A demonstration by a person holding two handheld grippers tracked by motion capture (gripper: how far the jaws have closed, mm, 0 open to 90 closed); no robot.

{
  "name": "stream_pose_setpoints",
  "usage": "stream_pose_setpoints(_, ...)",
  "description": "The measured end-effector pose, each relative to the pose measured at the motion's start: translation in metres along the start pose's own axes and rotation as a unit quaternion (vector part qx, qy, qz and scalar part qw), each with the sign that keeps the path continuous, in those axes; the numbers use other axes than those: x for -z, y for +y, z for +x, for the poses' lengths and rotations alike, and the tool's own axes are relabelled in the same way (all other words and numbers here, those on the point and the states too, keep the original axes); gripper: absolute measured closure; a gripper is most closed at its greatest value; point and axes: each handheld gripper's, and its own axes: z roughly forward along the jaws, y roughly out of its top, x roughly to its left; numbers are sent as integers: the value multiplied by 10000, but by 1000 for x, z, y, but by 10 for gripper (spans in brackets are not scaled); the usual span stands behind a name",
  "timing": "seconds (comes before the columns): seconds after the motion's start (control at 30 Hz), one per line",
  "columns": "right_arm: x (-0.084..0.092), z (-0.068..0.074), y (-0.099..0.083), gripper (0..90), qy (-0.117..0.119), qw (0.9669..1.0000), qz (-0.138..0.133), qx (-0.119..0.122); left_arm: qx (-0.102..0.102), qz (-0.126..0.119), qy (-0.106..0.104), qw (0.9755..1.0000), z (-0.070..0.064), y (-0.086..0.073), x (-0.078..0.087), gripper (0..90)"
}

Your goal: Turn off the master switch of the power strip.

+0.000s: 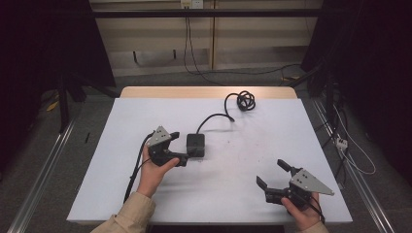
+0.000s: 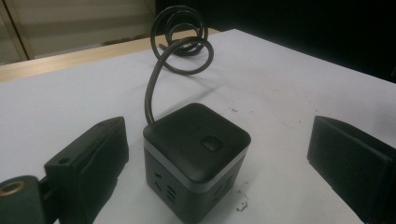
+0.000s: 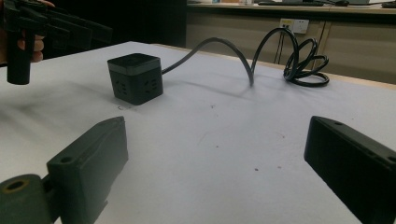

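1. White sheeting covers the table (image 1: 121,194), with a strip of bare wood along its far edge; dark curtains hang at both sides and a pale wall with a socket stands beyond. The plain top probably serves to make dark things stand out.

2. At the left, a hand (image 1: 154,174) holds the left claw (image 1: 187,151) pointed right, toward the middle of the table. Its jaws stand wide apart and grip nothing. In the left gripper view the left claw (image 2: 215,158) has the black power cube (image 2: 196,158) sitting between its jaws with a gap on each side, so it looks lined up for a grasp not yet made.

3. Just right of that claw, the power cube (image 1: 196,144) rests flat on the table, left of centre. Sockets show on its side faces and a small button on top.

4. From the cube's far side its cord (image 1: 214,118) arches up and runs to a loose coil (image 1: 245,100) near the far edge. The stiff cord seems to hold its own curve, which may tug if the cube is lifted.

5. At the near right, the right claw (image 1: 274,174) is held low by the other hand (image 1: 303,213), well apart from the cube. Its jaws are spread with nothing between them, apparently waiting.
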Motion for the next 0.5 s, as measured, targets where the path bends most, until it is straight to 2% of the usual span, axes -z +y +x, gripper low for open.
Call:
stream_pose_setpoints(0.2, 0, 0, 0, 54, 2, 10000, 1, 2, -2, 39, -2, 10000, -2, 3, -3, 59)
stream_pose_setpoints(0.37, 0, 0, 0, 54, 7, 10000, 0, 12, -58, 58, -25, 10000, -2, 4, -5, 90)
stream_pose_setpoints(0.5, 0, 0, 0, 54, 7, 10000, 2, 11, -26, 73, -64, 9999, -2, 4, -7, 117)
